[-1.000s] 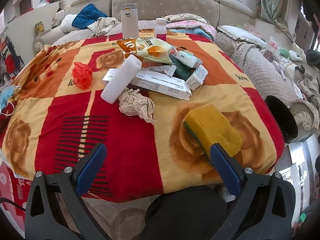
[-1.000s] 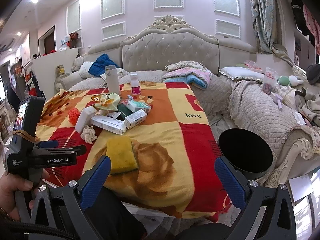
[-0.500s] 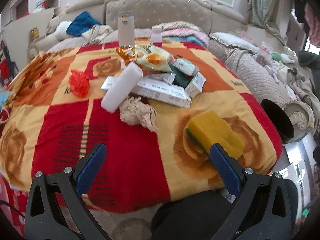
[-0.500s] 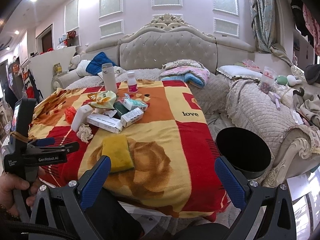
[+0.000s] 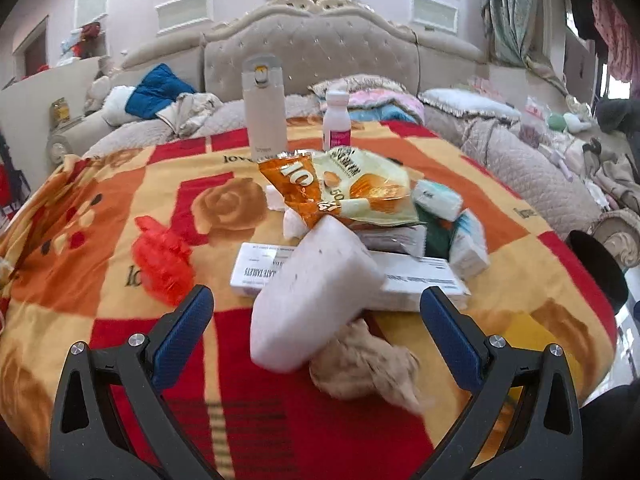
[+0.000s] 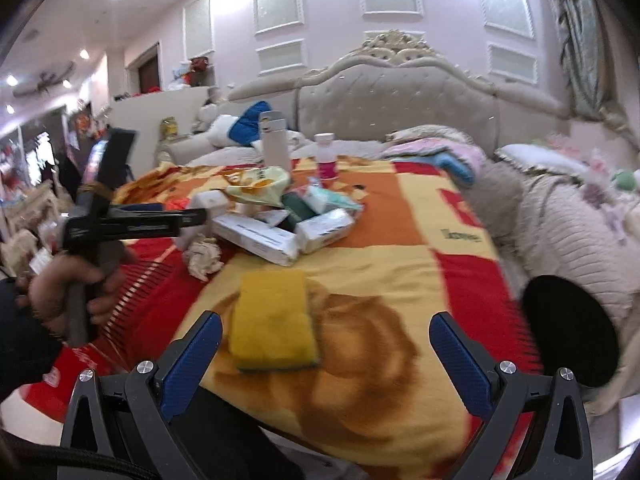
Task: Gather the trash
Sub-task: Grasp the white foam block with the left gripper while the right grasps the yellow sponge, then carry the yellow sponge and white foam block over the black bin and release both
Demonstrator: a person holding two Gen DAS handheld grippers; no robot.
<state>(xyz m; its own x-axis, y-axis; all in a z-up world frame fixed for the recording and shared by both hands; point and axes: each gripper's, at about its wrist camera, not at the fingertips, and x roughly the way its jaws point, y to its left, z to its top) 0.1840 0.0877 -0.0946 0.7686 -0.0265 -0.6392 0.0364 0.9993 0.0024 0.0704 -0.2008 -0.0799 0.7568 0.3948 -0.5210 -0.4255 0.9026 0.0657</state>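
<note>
My left gripper (image 5: 316, 304) is open, low over the blanket-covered table (image 5: 100, 208). A white foam block (image 5: 316, 292) lies between its fingers, and a crumpled beige tissue (image 5: 368, 364) lies just right of the block. A crumpled red wrapper (image 5: 162, 260) sits to the left. Behind them are an orange-yellow snack bag (image 5: 344, 192) and a long white box (image 5: 416, 276). My right gripper (image 6: 326, 332) is open over a yellow sponge (image 6: 272, 320) near the table's front edge. In the right wrist view a hand (image 6: 68, 288) holds the left gripper (image 6: 188, 214) beside the tissue (image 6: 204, 256).
A black round bin (image 6: 568, 332) stands off the table's right side, also in the left wrist view (image 5: 596, 268). A beige thermos (image 5: 264, 108) and a white bottle (image 5: 337, 120) stand at the table's far edge. Small boxes (image 6: 324, 230) are piled mid-table, with a sofa (image 6: 560, 216) on the right.
Both grippers have moved forward over the table. The left one has closed in on the white block and tissue, the right one on the yellow sponge. Both stayed open.
</note>
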